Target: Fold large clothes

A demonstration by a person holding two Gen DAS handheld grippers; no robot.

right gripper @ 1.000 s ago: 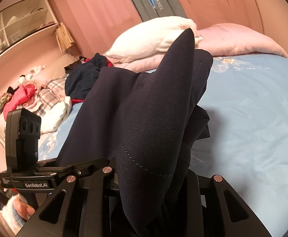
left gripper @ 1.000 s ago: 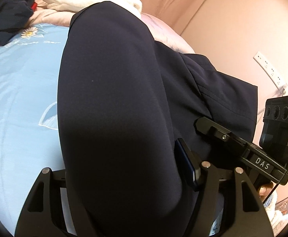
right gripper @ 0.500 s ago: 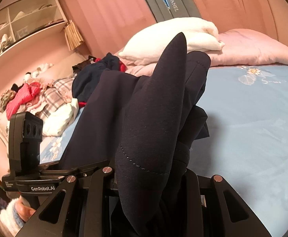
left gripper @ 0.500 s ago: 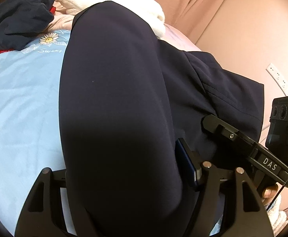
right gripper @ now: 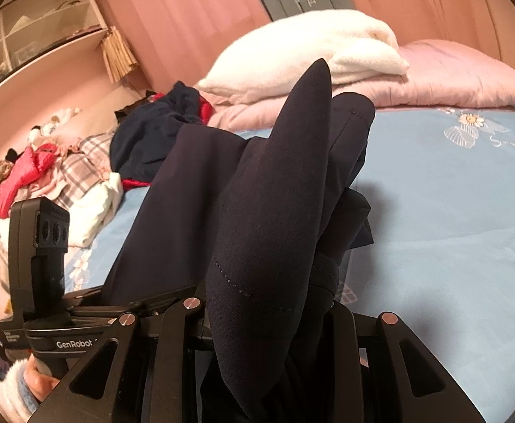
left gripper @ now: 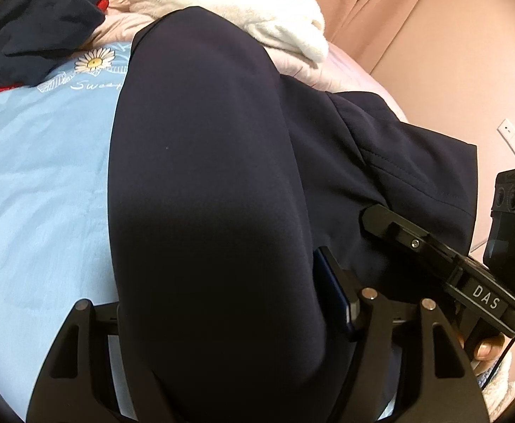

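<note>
Since the earlier frame, daisy print moved further into view. One navy garment (left gripper: 204, 176) above blue bedsheet (left gripper: 38, 176), clamped by both: left gripper (left gripper: 222, 324), right gripper (right gripper: 268, 320). One white pillow (right gripper: 307, 56).

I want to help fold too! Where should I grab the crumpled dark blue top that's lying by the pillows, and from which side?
Probably grab the crumpled navy top by its near edge, where a flap hangs down toward the blue bedsheet. Come from the sheet side, since the white blanket and a clothes pile crowd the other sides. Both grippers are already shut on the dark garment.
</note>
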